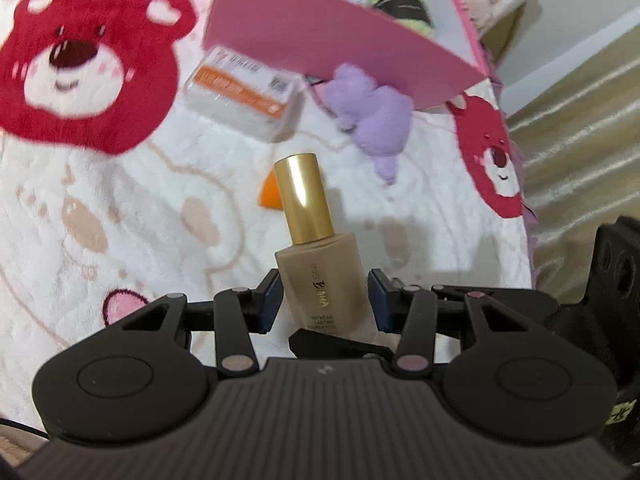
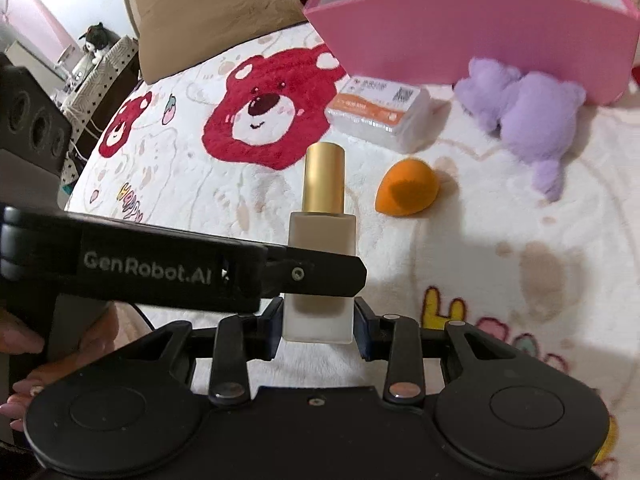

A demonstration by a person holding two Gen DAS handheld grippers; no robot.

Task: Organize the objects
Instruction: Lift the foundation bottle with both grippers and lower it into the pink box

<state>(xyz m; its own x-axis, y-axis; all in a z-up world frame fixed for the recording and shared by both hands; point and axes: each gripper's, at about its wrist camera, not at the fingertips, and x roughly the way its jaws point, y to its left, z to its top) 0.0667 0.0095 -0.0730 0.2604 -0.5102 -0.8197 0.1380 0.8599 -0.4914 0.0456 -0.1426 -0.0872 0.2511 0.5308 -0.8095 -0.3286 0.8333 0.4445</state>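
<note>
A foundation bottle (image 1: 320, 276) with a gold cap stands upright between both grippers; it also shows in the right wrist view (image 2: 322, 264). My left gripper (image 1: 323, 300) is shut on its lower body. My right gripper (image 2: 318, 322) is shut on its base, and the left gripper's finger (image 2: 312, 276) crosses the bottle from the left. The pink box (image 1: 320, 36) (image 2: 472, 32) lies beyond, with a green-capped dark item (image 1: 404, 4) inside.
On the white bear-print blanket (image 2: 500, 264) lie an orange makeup sponge (image 2: 406, 193), a purple plush bear (image 2: 528, 112) and an orange-labelled packet (image 2: 380, 114), all in front of the box. A brown pillow (image 2: 208, 4) lies at the back left.
</note>
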